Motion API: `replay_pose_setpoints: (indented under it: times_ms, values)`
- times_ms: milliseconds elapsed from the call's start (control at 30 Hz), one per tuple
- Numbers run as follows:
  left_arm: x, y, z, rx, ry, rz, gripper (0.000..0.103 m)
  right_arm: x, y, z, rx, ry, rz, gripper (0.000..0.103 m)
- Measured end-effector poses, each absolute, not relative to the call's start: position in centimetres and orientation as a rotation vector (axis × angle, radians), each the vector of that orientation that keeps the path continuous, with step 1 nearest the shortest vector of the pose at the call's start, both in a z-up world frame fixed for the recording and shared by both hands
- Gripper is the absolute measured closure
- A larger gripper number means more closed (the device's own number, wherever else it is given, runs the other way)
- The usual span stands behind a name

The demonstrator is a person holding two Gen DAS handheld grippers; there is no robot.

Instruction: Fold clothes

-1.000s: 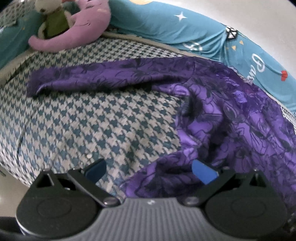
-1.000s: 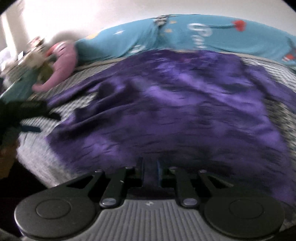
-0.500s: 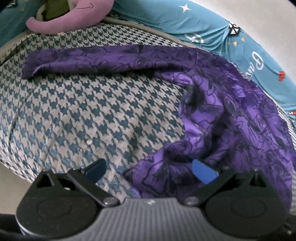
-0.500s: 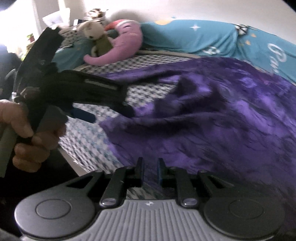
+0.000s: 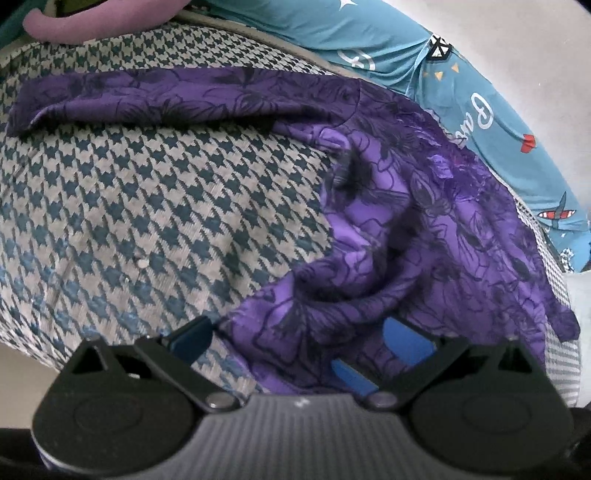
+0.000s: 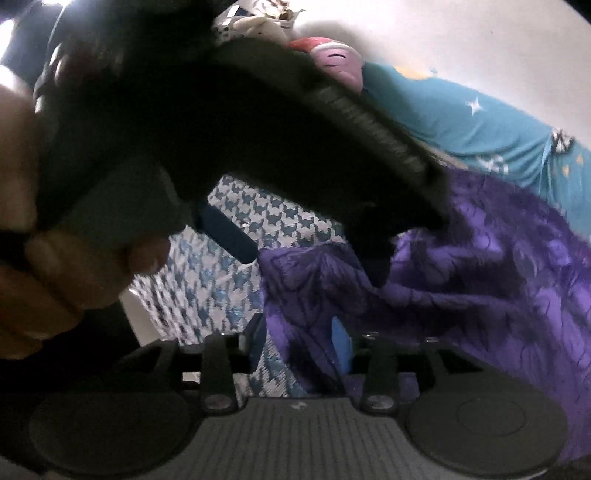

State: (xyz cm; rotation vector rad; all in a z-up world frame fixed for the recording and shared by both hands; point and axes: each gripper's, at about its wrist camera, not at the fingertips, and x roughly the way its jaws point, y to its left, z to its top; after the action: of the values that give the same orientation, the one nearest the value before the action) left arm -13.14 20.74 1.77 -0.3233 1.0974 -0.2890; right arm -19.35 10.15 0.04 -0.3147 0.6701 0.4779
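Purple fabric with a dark floral print, the garment [image 5: 424, 229], lies spread across the right half of the bed [image 5: 155, 206], on a blue-and-grey houndstooth cover, one long sleeve [image 5: 155, 96] stretched out to the left. From the left wrist view the left gripper [image 5: 299, 343] has its blue pads wide apart, and the garment's near corner is bunched up between them and draped over the right-hand finger; nothing is pinched. That view alone gives the whole sleeve, the pink plush toy [image 5: 96, 22] at the top, and the teal pillow [image 5: 480, 110] along the wall.

Over to the right wrist view: the right gripper [image 6: 299, 339] is opening, its jaws parting with the garment's hem edge in the gap and no pad seen pressing on it. Only here do we see the left gripper from outside, a big dark body filling the upper left, held in a person's hand [image 6: 48, 266], its blue finger [image 6: 225, 236] poised over the houndstooth.

Compared with a second ago, the right gripper was pinched nearly closed on the cloth and faced the middle of the garment; it has now swung across to the left gripper. The corner that lay flat beside the left gripper is now heaped up between its fingers.

Writing: white script letters on the pillow, cut off, possibly beginning "Ba"; I can't read the rest.
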Motion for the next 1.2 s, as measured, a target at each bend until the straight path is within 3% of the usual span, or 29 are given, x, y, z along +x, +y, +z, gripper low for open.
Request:
replay_pose_setpoints:
  times_ms: [333,467,500,733,933,1200]
  values:
    - [-12.8,21.7,2.1,-0.365,1.076,-0.257,0.0,-19.4,12.0,-2.1,-0.472,0.603,0.46,0.063]
    - [-12.9,22.5,2.6,-0.386,1.033,-0.217,0.0,-19.1,11.2,-1.7,-0.421,0.597,0.447,0.091]
    - [-12.9,22.8,2.8,-0.391,1.015,-0.202,0.0,-19.0,10.9,-1.4,-0.397,0.605,0.46,0.092]
    - [-13.4,23.9,4.9,-0.401,0.887,-0.113,0.0,-21.4,10.0,0.8,-0.297,0.655,0.666,0.092]
    - [-12.9,22.7,4.3,-0.38,0.913,-0.091,0.0,-23.1,10.7,-1.2,-0.334,0.766,0.836,0.091]
    - [-12.8,20.8,4.0,-0.326,0.915,-0.108,0.0,-24.3,8.8,0.1,-0.32,0.717,0.757,0.091]
